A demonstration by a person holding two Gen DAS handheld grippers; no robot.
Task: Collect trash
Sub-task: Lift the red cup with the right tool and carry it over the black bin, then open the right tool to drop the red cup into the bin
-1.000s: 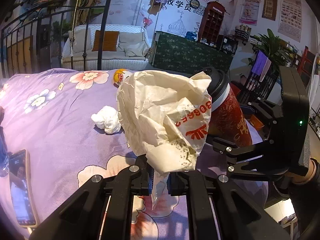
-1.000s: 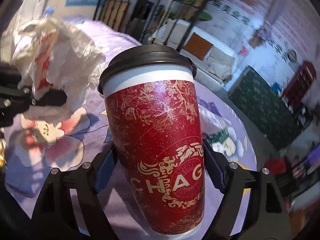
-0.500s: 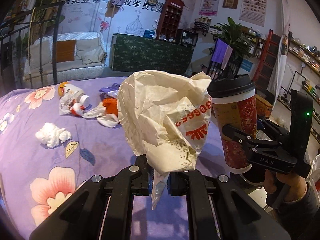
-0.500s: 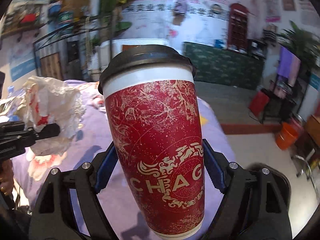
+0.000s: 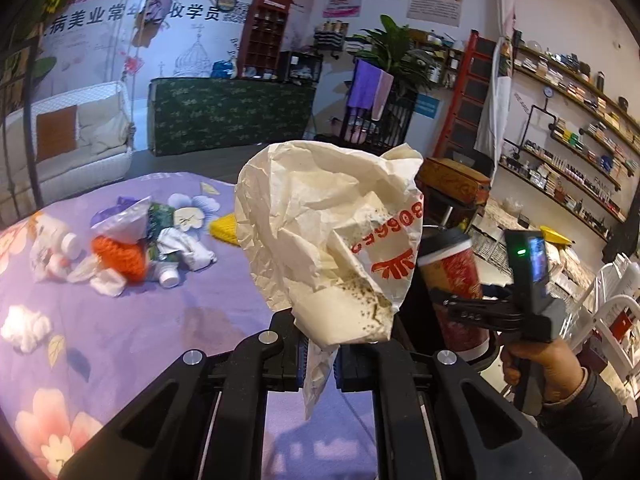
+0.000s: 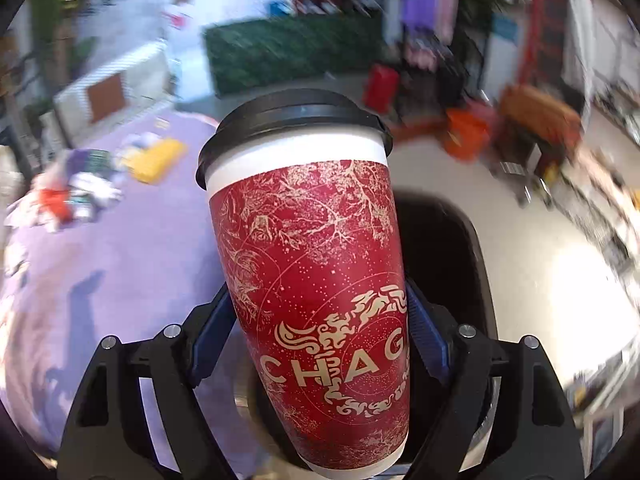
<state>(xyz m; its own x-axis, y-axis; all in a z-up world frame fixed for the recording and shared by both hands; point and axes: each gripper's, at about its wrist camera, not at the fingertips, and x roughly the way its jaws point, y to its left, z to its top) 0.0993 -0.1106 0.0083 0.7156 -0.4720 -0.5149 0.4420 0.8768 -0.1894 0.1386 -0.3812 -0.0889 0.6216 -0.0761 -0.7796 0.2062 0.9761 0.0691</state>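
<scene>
- Trash in both your grippers, left wrist view first: crumpled paper bag (image 5: 324, 240) is pinched by its lower tail in the left gripper (image 5: 320, 364), jaws almost fully closed on it, the bulk of the bag standing up above the fingers.
- Same view: your right hand (image 5: 548, 368) holds the right gripper (image 5: 460, 308) just right of the bag, clamped on the red cup (image 5: 452, 280), past the edge of the bed (image 5: 140, 340).
- More trash lies on the purple bedspread: a pile of wrappers and bottles (image 5: 128, 248) to the upper left, a white tissue wad (image 5: 24, 328) near the left edge, both well apart from either gripper.
- Right wrist view: right gripper (image 6: 320, 344) has its jaws wide, pads pressing both sides of the red cup (image 6: 312, 280); the cup sits tilted slightly, black lid on, base near the camera.
- Directly under the cup is a dark round bin (image 6: 452, 272) on the floor beside the bed (image 6: 120, 260); background is blurred.
- Step, by my read: carry-to-bin, cup about to be dropped.
- Next move probably needs you to spread the right jaws over the bin mouth, then bring the bag over it and release too.
- Bin is hardly visible in the left view, so I can't tell how near the bag is to it.
</scene>
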